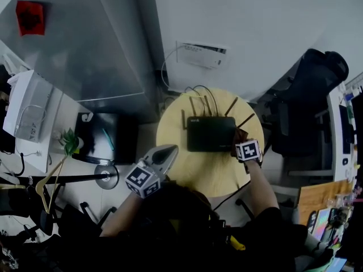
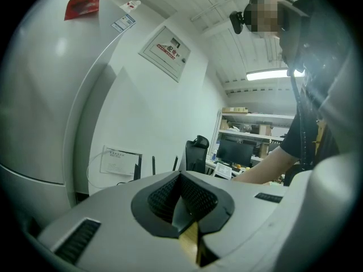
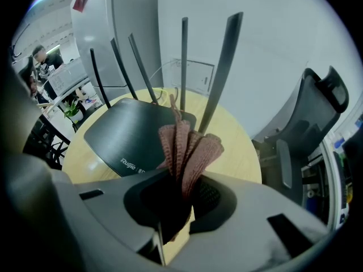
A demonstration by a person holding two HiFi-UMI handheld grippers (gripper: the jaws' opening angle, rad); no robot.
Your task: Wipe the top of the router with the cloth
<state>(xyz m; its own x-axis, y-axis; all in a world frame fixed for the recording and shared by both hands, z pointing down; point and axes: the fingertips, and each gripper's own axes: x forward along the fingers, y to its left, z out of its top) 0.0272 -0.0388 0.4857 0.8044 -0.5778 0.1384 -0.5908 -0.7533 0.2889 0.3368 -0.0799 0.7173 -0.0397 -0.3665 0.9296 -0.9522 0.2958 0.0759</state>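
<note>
Pinkish cloth [image 3: 187,147] clamped in right gripper [image 3: 180,208] jaws beside router [image 3: 125,134]; left gripper [image 2: 187,208] seemingly closed.

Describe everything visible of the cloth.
The cloth is reddish-brown with a ribbed, knitted look, bunched into upright folds. The right gripper is shut on its lower part, so the folds stick out ahead of the jaws. It sits at the right edge of the black router, over the round wooden table; whether it touches the router is unclear.
</note>
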